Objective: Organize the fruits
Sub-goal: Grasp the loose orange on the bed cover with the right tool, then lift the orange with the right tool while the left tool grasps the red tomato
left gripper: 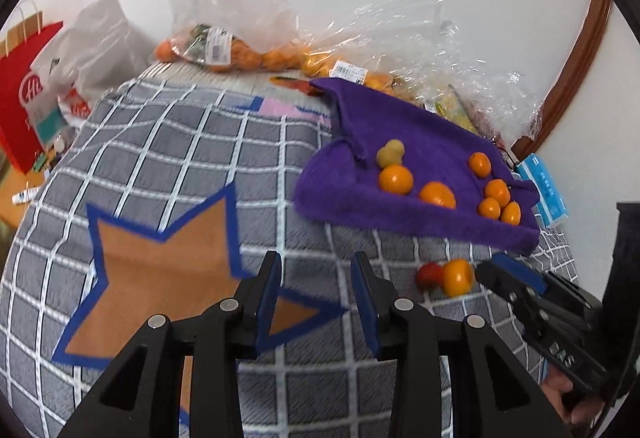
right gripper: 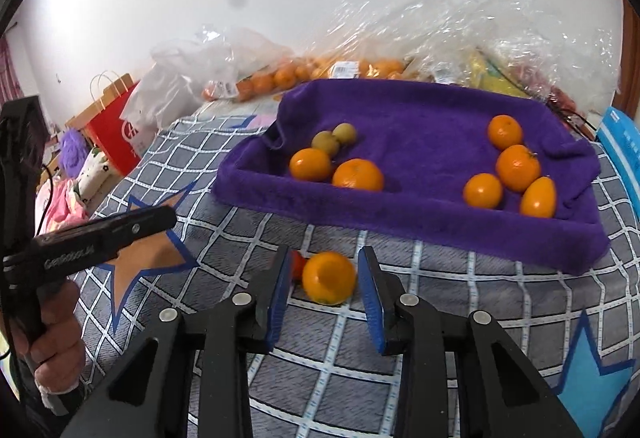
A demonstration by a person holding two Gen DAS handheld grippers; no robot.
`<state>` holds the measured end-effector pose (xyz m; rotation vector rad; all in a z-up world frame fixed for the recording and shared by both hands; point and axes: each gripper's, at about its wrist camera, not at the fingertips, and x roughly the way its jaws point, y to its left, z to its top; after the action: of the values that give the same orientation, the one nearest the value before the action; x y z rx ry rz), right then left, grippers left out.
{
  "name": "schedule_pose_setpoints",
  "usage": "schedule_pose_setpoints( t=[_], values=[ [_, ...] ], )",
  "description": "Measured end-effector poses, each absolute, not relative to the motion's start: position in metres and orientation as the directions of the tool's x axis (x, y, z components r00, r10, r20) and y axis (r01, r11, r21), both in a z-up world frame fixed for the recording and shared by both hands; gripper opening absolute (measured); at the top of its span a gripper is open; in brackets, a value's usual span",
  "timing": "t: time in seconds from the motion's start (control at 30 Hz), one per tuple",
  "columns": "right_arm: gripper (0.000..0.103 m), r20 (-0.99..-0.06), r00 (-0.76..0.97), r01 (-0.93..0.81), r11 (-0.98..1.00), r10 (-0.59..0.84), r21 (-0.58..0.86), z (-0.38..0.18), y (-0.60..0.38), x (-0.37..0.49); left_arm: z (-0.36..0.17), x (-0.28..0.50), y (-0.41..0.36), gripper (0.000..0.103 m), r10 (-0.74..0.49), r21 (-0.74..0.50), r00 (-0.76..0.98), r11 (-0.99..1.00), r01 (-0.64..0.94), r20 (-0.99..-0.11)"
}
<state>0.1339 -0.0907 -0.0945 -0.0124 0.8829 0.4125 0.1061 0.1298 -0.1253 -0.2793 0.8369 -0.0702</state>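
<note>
Orange (right gripper: pixel 329 278) lies on the checked bedspread (right gripper: pixel 224 238), just before the purple towel tray (right gripper: pixel 400 214), a small red fruit (right gripper: pixel 298 264) touching it. Round, glossy, likely rolls away if a pad nudges it. Right hand-held gripper (right gripper: pixel 324 302) flanks it, pads not touching; left hand-held gripper (left gripper: pixel 316 302) slightly parted, empty.

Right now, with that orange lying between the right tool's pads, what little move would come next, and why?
Probably ease the right tool forward and close on the loose orange. It lies on the checked blanket in front of the purple towel, framed by the pads but seemingly ungripped, while the other oranges already sit on the towel.
</note>
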Motion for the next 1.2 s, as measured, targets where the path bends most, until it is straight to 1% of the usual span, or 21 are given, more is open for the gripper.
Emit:
schedule_pose_setpoints(
  t=[0.17, 0.3, 0.4, 0.53, 0.63, 0.8, 0.93, 1.07, 1.13, 1.2],
  values=[
    [0.032, -0.774, 0.556, -0.326, 0.936, 0.302, 0.13, -0.108, -0.084, 0.138, -0.132, 0.097, 0.135, 0.034, -0.185, -0.282, 0.662, 0.959, -0.042, -0.726],
    [0.032, -0.791, 0.548, -0.315, 0.943, 0.273, 0.108, -0.114, -0.086, 0.136, -0.138, 0.096, 0.141, 0.034, -0.268, -0.366, 0.64, 0.93, -0.022, -0.721],
    [0.032, -0.792, 0.545, -0.311, 0.943, 0.276, 0.115, -0.115, -0.088, 0.136, -0.137, 0.095, 0.142, 0.034, -0.27, -0.371, 0.643, 0.928, -0.023, -0.717],
    [0.033, -0.8, 0.548, -0.316, 0.946, 0.245, 0.073, -0.122, -0.082, 0.139, -0.14, 0.094, 0.141, 0.034, -0.278, -0.377, 0.64, 0.926, -0.02, -0.716],
    [0.034, -0.791, 0.561, -0.31, 0.948, 0.244, 0.073, -0.123, -0.081, 0.138, -0.142, 0.092, 0.14, 0.034, -0.274, -0.369, 0.632, 0.929, -0.02, -0.725],
    [0.034, -0.773, 0.599, -0.304, 0.952, 0.209, 0.022, -0.116, -0.085, 0.129, -0.142, 0.089, 0.135, 0.034, -0.261, -0.346, 0.621, 0.938, -0.017, -0.739],
    [0.034, -0.764, 0.609, -0.292, 0.956, 0.214, 0.035, -0.11, -0.103, 0.118, -0.145, 0.09, 0.12, 0.034, -0.256, -0.321, 0.603, 0.947, -0.001, -0.755],
    [0.034, -0.752, 0.638, -0.257, 0.967, 0.169, -0.001, -0.107, -0.125, 0.104, -0.152, 0.089, 0.104, 0.034, -0.256, -0.298, 0.577, 0.954, 0.022, -0.776],
    [0.034, -0.747, 0.648, -0.242, 0.97, 0.149, -0.017, -0.107, -0.137, 0.098, -0.155, 0.088, 0.097, 0.037, -0.244, -0.28, 0.574, 0.96, 0.025, -0.782],
    [0.034, -0.744, 0.657, -0.222, 0.974, 0.126, -0.032, -0.107, -0.149, 0.094, -0.155, 0.084, 0.092, 0.042, -0.225, -0.258, 0.589, 0.966, 0.029, -0.777]
  ],
)
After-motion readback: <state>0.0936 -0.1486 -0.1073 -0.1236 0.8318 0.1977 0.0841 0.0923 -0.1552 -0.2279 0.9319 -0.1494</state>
